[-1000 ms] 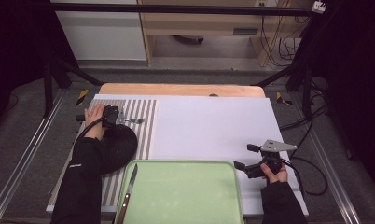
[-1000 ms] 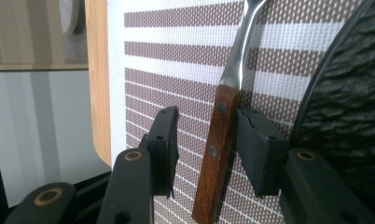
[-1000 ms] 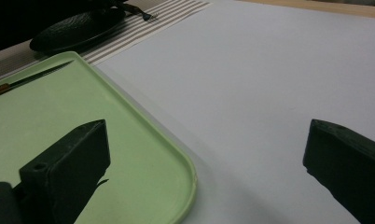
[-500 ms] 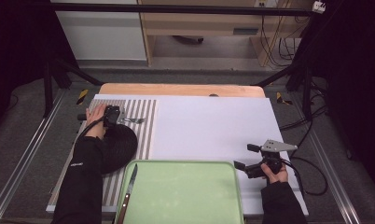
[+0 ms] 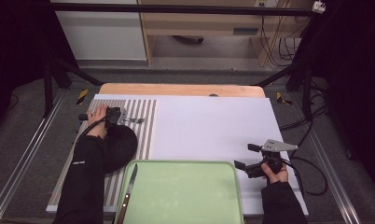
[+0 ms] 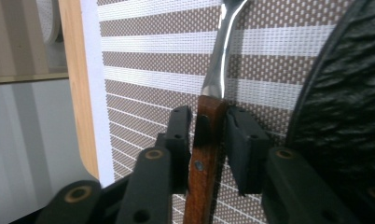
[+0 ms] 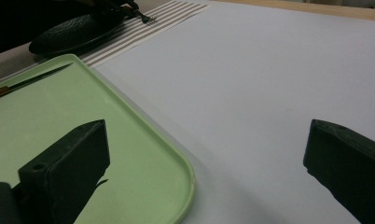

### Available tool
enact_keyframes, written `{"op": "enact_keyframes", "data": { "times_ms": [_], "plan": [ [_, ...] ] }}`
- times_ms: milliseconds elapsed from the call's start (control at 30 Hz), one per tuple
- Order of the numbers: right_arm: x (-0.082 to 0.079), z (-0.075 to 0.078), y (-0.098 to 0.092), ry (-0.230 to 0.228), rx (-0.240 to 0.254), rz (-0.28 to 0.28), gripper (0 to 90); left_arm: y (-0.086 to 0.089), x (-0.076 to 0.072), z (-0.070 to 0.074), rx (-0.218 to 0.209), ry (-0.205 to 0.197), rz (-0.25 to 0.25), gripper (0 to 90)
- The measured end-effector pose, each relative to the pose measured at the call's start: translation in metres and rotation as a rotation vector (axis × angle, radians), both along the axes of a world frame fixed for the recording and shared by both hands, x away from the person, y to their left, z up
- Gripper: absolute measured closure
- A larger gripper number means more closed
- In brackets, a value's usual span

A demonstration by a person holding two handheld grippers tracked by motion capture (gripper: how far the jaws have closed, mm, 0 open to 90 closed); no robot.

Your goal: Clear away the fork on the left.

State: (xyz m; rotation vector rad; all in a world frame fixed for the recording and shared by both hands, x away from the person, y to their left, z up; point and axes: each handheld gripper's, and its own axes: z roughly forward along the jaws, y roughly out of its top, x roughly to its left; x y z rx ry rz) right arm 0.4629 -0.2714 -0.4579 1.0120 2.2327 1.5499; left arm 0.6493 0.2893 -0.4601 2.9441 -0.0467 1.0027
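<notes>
On the striped brown-and-white woven placemat (image 6: pixel 143 60) at table's left: a fork w/ dark wooden handle and steel neck (image 6: pixel 209 140) lies flat, tines pointing toward table centre in high view (image 5: pixel 135 120). Left gripper (image 6: pixel 209 135) sits over the handle end; handle runs btwn the two black jaws, lengthwise along them. Jaws have just been closing, now narrow. In left gripper view the left pad (image 6: pixel 181 135) looks about touching the wood; a thin gap still shows btwn wood and the right pad, so not a firm clamp yet. Steel neck sticks out past jaw tips, up the frame; tines cut off by frame edge.

Black textured round plate (image 6: pixel 344 112) just beside the fork, on right gripper-side of that view; in high view plate (image 5: pixel 122 147) lies near side of the fork, partly under the person's left sleeve (image 5: pixel 85 177). Left hand (image 5: pixel 98 120) on the gripper (image 5: pixel 114 116), low at the mat.

Right gripper (image 5: pixel 241 156) near table's right edge, held above white table cover (image 5: pixel 213 126), well apart from fork. Jaws wide, nothing btwn them; right gripper view shows bare white cover in the gap (image 7: pixel 206 154).

Pale green rectangular tray (image 5: pixel 185 191) at near edge, btwn the two arms; a wooden-handled knife (image 5: pixel 128 191) lies along its left side, blade pointing away from the person.
</notes>
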Motion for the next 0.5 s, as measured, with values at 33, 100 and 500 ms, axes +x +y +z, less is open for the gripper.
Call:
{"op": "enact_keyframes", "data": {
  "times_ms": [33,100,500],
  "plan": [
    [0.0001,-0.0002,0.0000,0.000,-0.003,0.000,0.6,-0.0006,-0.0003,-0.0003,0.007,0.001,-0.006,73.4],
    [0.0002,-0.0004,0.0001,0.002,-0.005,-0.002,0.6,-0.0019,-0.0009,-0.0006,0.023,-0.002,-0.012,74.2],
    [-0.0003,0.0004,-0.0005,0.000,-0.002,-0.001,0.6,-0.0064,-0.0040,-0.0017,0.077,-0.021,-0.011,76.5]
  ]
}}
